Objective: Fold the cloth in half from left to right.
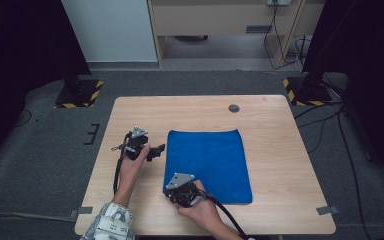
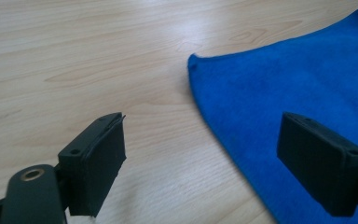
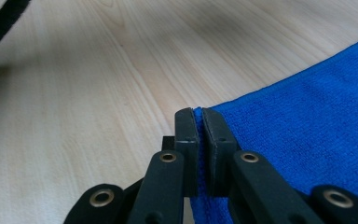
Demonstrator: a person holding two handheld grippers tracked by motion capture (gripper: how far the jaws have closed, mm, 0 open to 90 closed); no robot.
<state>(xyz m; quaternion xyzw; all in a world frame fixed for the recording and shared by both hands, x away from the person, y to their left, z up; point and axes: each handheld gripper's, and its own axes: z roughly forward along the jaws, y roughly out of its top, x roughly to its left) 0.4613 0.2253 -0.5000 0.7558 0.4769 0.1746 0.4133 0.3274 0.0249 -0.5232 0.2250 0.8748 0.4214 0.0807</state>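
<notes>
A blue cloth (image 1: pixel 207 162) lies flat on the wooden table (image 1: pixel 270 115). My right gripper (image 1: pixel 172 192) is at the cloth's near left corner. In the right gripper view, the gripper (image 3: pixel 199 116) is shut on the edge of the cloth (image 3: pixel 307 107), with the blue fabric pinched between the pads. My left gripper (image 1: pixel 157 150) is beside the cloth's far left corner, low over the table. In the left gripper view it (image 2: pixel 203 140) stands open: one jaw is over bare wood, the other over the cloth (image 2: pixel 307 79), and the corner lies ahead between them.
A dark round hole (image 1: pixel 234 108) sits near the table's far edge. Two stand bases with yellow-black stripes (image 1: pixel 80 92) (image 1: pixel 305 90) rest on the carpet beyond the far corners. Bare wood lies to the right of the cloth and behind it.
</notes>
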